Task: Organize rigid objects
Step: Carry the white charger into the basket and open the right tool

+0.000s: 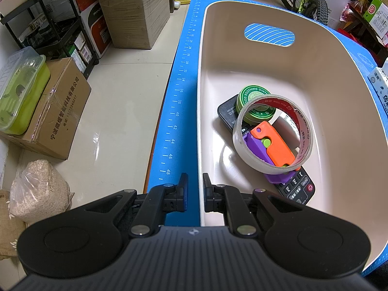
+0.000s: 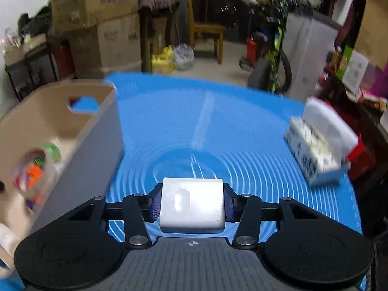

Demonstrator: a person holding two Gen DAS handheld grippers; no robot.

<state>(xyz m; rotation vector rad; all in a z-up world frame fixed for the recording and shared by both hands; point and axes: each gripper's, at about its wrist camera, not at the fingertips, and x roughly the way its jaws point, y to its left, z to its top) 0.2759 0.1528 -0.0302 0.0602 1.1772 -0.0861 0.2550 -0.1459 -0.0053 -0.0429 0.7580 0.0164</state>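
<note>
Clamped between the blue pads of the right gripper [image 2: 191, 206]: a white block [image 2: 191, 206] with an oval recess on its upper face, pinched squarely on both side walls and lifted clear of the blue mat [image 2: 242, 121]. Beyond the fingertips, only bare mat with its white rings; farther off and to the right, a patterned tissue box [image 2: 320, 148] near the mat's edge. Left of the fingers and a little ahead, the beige bin [image 2: 104, 131], its handle cut-out in the far end wall.

Judged step: carrying the block to the bin. To do it well: keep the pinch even so the block stays flat, carry leftward high enough to clear the bin's near wall, then lower over a bare patch of floor inside before letting go, not onto the pile. Blur across the right wrist view suggests quick motion; slowing before the rim would help.

Pose: right gripper angled down and forward over the mat, block's face tilted up toward the camera. Left gripper [image 1: 195, 184] pointing steeply down, fingers nearly pressed together with nothing between them, straddling the bin's left rim. Ahead and to the right of those fingers, inside the bin: a black remote [image 1: 297, 189], on it a purple-and-orange toy [image 1: 274, 145] ringed by a tape roll [image 1: 271, 133], then a green tin [image 1: 254, 104] beyond.
</note>
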